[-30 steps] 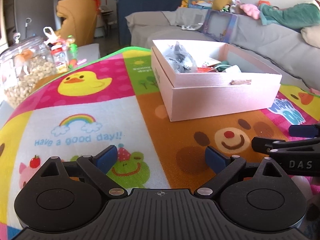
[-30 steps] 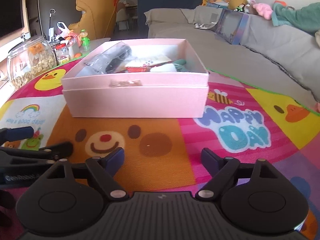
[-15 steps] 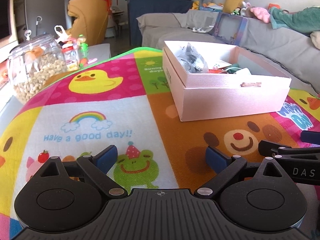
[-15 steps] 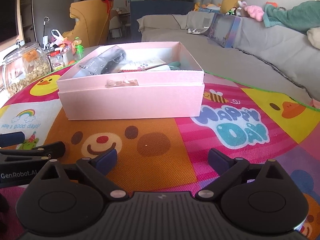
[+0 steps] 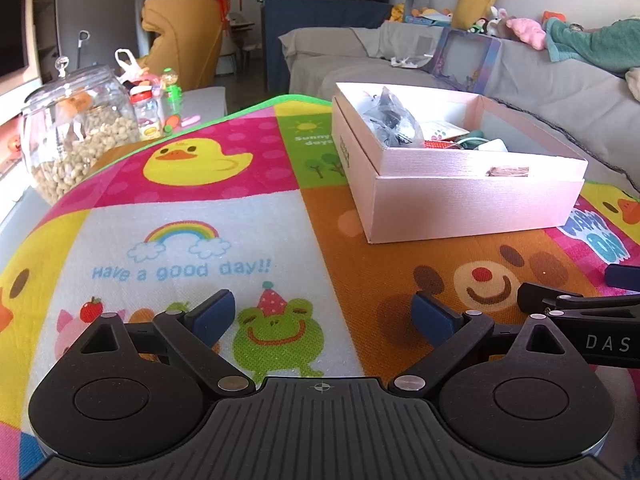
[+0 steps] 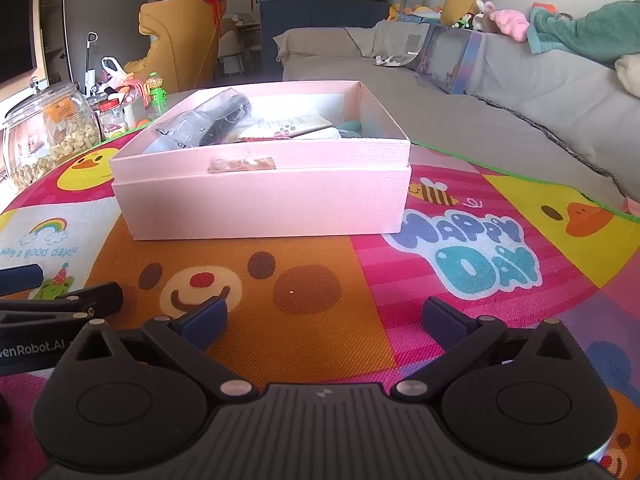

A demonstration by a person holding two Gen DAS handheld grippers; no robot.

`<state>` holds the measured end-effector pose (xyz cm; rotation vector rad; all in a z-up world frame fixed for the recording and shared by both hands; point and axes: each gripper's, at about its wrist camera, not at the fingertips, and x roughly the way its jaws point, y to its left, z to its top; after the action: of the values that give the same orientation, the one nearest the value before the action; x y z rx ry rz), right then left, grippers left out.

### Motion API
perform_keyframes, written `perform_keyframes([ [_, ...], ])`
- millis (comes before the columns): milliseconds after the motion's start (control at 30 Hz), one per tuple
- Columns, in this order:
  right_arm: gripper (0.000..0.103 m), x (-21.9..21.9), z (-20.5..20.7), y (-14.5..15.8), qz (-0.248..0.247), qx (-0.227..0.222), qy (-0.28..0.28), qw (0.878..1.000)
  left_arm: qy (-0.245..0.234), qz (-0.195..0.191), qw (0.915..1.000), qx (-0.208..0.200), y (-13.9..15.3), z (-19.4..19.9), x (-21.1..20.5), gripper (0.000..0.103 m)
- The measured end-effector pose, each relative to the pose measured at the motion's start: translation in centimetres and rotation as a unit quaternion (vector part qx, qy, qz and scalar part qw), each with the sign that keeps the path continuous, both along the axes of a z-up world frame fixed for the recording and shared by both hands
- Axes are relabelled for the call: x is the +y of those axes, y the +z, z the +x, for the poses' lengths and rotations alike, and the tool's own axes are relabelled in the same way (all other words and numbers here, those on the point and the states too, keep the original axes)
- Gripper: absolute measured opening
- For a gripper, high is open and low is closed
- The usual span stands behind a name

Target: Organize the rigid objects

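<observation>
A pink open box (image 5: 460, 204) (image 6: 264, 208) stands on the colourful cartoon play mat (image 5: 192, 240) (image 6: 460, 264). Inside lie a clear bag of dark items (image 5: 392, 120) (image 6: 212, 120), a card and a few small objects. My left gripper (image 5: 322, 314) hovers open over the frog and bear pictures, nothing between its blue pads. My right gripper (image 6: 326, 316) sits in front of the box, its jaws opening wide with nothing between them. Each gripper shows at the other view's edge: the right gripper (image 5: 580, 300) and the left gripper (image 6: 60, 300).
A glass jar of nuts (image 5: 76, 136) (image 6: 48, 136) and small bottles (image 5: 160, 108) stand past the mat's far left edge. A grey sofa (image 5: 540, 92) with toys and a framed box runs behind the mat. A yellow armchair (image 5: 184, 36) stands at the back.
The right gripper's jaws have spread wider apart. The box and both grippers' places show only slight shifts in view.
</observation>
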<state>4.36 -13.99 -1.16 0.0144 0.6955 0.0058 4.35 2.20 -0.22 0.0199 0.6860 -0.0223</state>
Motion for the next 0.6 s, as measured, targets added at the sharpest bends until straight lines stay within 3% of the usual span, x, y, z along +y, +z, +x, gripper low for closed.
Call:
perform_keyframes([
  [600, 0.103, 0.06, 0.05, -0.03, -0.004, 0.0, 0.0, 1.0, 0.003, 0.002, 1.0, 0.0, 0.05, -0.25, -0.18, 0.099],
])
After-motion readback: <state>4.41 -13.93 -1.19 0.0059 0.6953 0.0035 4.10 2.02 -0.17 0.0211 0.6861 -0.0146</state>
